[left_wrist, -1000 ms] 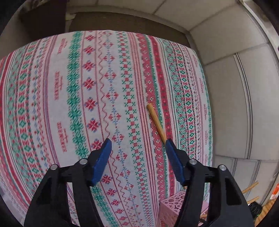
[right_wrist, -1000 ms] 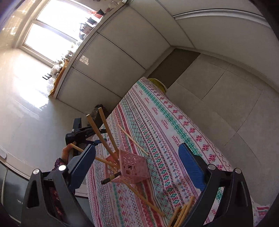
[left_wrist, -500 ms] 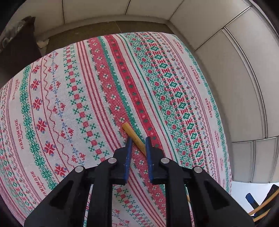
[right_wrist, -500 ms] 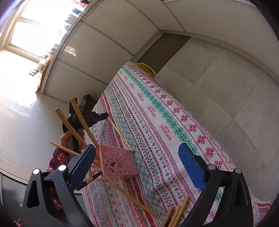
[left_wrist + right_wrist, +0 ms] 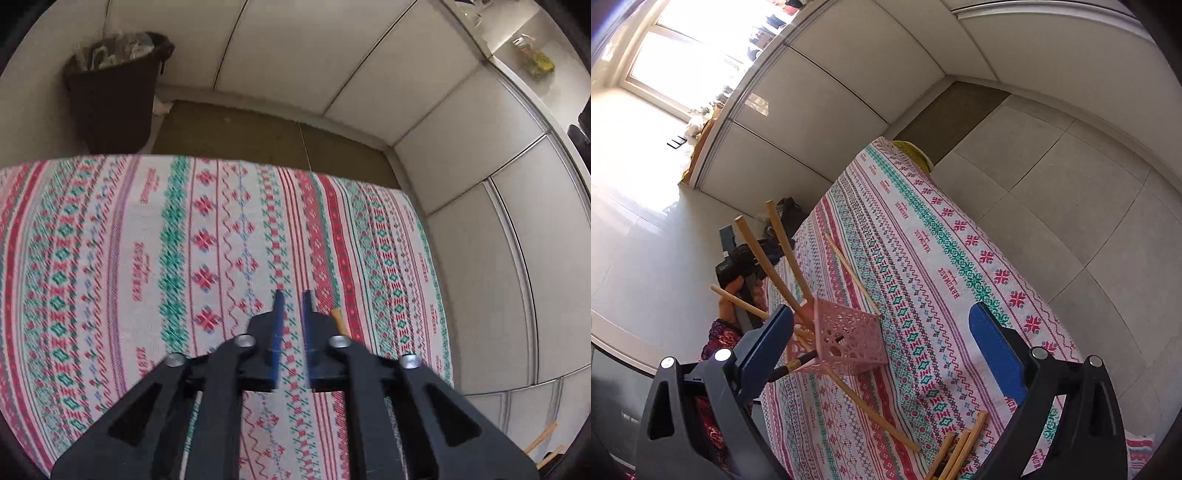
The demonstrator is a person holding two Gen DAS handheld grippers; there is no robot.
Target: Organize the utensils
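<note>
In the left wrist view my left gripper (image 5: 291,295) is nearly closed with a narrow gap and nothing shows between its blue pads. A wooden stick's tip (image 5: 339,321) pokes out beside the right finger, lying on the patterned tablecloth (image 5: 147,240). In the right wrist view my right gripper (image 5: 882,328) is wide open and empty above the cloth. A pink perforated basket (image 5: 849,336) stands on the cloth with several wooden-handled utensils (image 5: 764,258) leaning out of it. One long stick (image 5: 853,273) lies beyond the basket and another (image 5: 875,417) in front. The left gripper (image 5: 746,266) shows at the table's left edge.
A dark waste bin (image 5: 110,92) stands on the floor past the table's far edge. Several more wooden sticks (image 5: 960,443) lie at the cloth's near end. White cabinet panels (image 5: 498,221) run along the table's right side. A yellow thing (image 5: 912,151) sits at the table's far corner.
My left gripper closed around the stick half a second ago, then swung up and left; the stick now lies outside its right finger. The right gripper stayed open and shifted slightly.
</note>
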